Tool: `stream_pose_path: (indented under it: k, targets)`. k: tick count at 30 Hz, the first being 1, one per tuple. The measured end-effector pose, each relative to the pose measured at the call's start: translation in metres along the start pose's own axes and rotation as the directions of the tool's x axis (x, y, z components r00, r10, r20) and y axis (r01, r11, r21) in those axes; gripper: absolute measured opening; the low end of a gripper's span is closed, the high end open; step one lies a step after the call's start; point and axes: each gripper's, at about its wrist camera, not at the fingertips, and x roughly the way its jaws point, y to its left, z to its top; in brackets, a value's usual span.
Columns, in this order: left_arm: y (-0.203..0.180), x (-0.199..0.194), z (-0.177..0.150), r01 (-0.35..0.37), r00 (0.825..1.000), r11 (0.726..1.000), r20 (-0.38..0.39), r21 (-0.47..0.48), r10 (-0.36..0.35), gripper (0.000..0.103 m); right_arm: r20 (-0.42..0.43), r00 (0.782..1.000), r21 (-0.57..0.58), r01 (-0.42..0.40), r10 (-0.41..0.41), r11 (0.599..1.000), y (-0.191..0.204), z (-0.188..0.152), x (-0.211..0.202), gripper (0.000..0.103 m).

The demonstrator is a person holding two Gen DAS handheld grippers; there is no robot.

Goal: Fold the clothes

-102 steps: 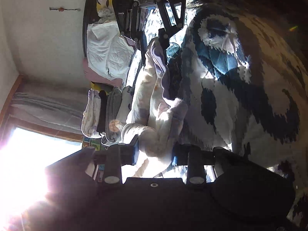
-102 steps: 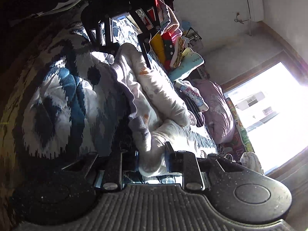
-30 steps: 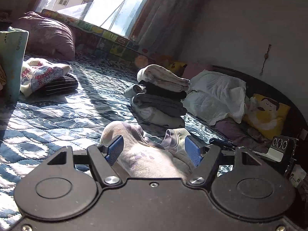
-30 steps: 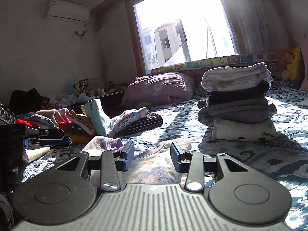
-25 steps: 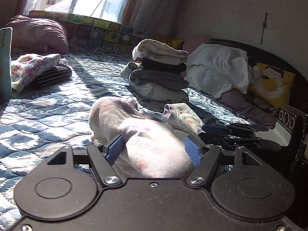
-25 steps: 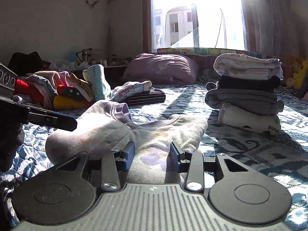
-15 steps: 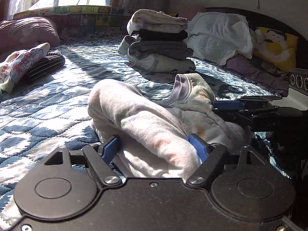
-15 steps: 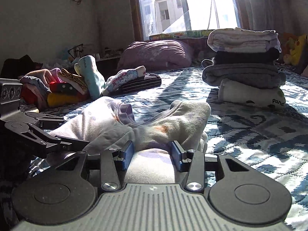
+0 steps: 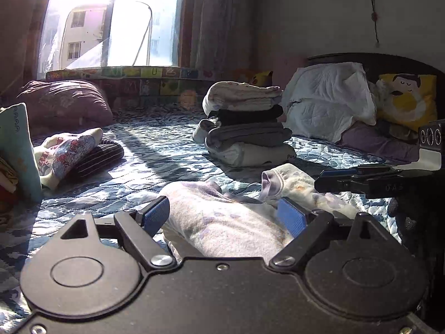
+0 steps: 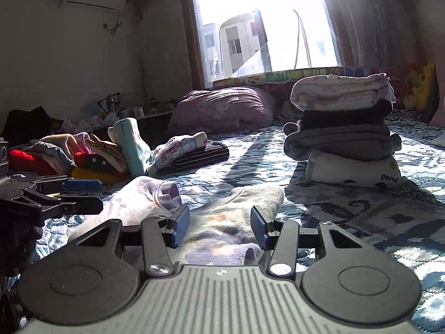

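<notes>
A pale printed garment with a lilac neckband (image 9: 222, 217) lies folded over on the blue patterned quilt (image 9: 155, 161). My left gripper (image 9: 222, 217) stands wide open, its blue pads (image 9: 154, 215) on either side of the cloth without pinching it. In the right wrist view the same garment (image 10: 219, 222) lies between the spread pads (image 10: 178, 225) of my right gripper (image 10: 218, 228), which is open too. Each gripper shows side-on in the other's view: the right gripper (image 9: 358, 179) and the left gripper (image 10: 80, 192).
A stack of folded clothes (image 9: 244, 122) (image 10: 345, 130) stands on the bed beyond the garment. Unfolded clothes (image 10: 91, 153) are heaped at the left. A purple pillow (image 10: 222, 108), white bedding (image 9: 325, 103), a yellow cushion (image 9: 406, 97) and the window lie further back.
The garment, held up against the quilt 3.4 s ago, now lies flat on the bed. Both grippers have opened wider and drawn back a little from the cloth.
</notes>
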Motion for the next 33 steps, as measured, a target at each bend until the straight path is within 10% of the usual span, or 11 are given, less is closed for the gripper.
stream_pose_path:
  k: [19, 25, 31, 33]
  targets:
    - [0.021, 0.08, -0.025, 0.137, 0.962, 0.981, -0.219, -0.138, -0.166, 0.082, -0.152, 0.988, 0.079, -0.026, 0.038, 0.997, -0.019, -0.013, 0.056, 0.055]
    - [0.032, 0.02, 0.001, 0.034, 0.999, 0.958, -0.015, -0.283, -0.04, 0.081, -0.017, 1.0, 0.178, -0.015, 0.019, 0.984, -0.025, -0.001, 0.023, 0.065]
    - [0.056, 0.05, -0.007, -0.049, 0.992, 0.881, -0.125, -0.47, -0.011, 0.079, -0.064, 0.998, 0.214, 0.024, -0.011, 0.977, -0.031, -0.012, 0.022, 0.068]
    - [0.062, 0.066, -0.017, -0.122, 0.98, 0.857, -0.199, -0.501, 0.023, 0.06, -0.082, 0.997, 0.198, 0.024, -0.008, 0.98, -0.029, -0.016, 0.026, 0.068]
